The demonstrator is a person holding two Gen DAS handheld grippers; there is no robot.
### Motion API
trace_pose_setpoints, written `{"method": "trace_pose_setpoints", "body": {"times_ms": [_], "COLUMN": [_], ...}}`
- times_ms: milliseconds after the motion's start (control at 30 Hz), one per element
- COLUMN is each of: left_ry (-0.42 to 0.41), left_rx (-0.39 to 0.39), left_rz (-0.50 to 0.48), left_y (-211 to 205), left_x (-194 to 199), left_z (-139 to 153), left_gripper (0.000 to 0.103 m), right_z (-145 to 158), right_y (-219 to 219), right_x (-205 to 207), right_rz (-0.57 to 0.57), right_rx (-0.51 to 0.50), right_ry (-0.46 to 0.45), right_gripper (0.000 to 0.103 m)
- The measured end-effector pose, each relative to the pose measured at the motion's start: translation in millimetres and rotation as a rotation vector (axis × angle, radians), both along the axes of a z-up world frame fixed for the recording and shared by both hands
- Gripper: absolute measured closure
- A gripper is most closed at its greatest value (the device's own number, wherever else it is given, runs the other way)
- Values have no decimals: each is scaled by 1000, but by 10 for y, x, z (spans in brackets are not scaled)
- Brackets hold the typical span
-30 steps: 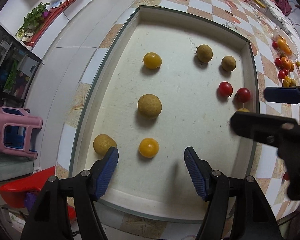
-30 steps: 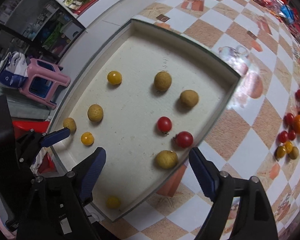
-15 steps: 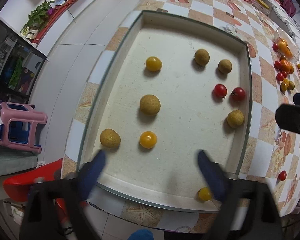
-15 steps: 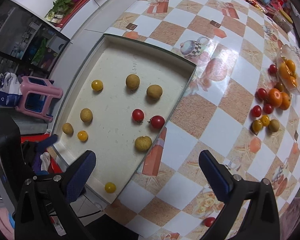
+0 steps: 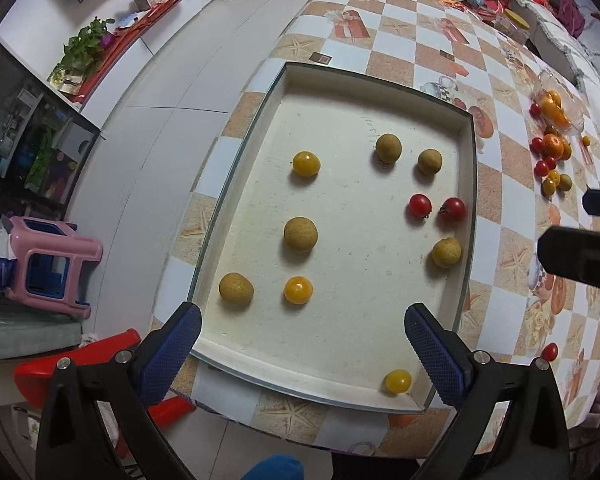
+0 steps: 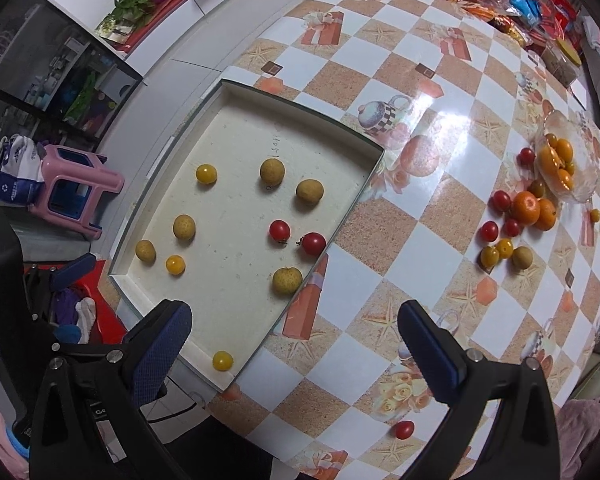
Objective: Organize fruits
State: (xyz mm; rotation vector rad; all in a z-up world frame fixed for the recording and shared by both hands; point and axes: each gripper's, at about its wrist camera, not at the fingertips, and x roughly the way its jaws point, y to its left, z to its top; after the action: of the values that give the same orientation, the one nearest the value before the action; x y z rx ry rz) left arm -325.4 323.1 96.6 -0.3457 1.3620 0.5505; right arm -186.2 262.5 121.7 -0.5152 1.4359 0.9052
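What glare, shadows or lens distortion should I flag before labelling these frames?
Right wrist view: white glare on the tablecloth beside the tray; table edges bow from the fisheye lens. Left wrist view: no glare, soft shadows under each fruit, tray walls curve, corners vignette black. Both views sharp.

Left tongs, right tongs: black plastic arms, silver screws, blue dimpled finger pads.

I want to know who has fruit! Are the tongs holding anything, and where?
No. The left tongs and the right tongs are both open, with no fruit between them. The fruits lie in the tray and on the table.
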Motion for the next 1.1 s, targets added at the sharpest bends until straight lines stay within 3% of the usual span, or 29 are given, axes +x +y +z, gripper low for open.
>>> {"method": "trace_pose_setpoints", "body": {"times_ms": [367, 1100], "left_ry": [32, 55], "left_rx": [11, 22], "left_rz": [-58, -81], "left_y": [-155, -196], "left_x": [33, 35], "left_z": [60, 47], "left_gripper": [1, 1], "right_z": [67, -9], "right_y": [64, 74], "right_x": [-21, -35], "right_rz": [29, 41], "right_rx": [-12, -38], "right_ry": [-7, -14], "right_gripper": [0, 0]}}
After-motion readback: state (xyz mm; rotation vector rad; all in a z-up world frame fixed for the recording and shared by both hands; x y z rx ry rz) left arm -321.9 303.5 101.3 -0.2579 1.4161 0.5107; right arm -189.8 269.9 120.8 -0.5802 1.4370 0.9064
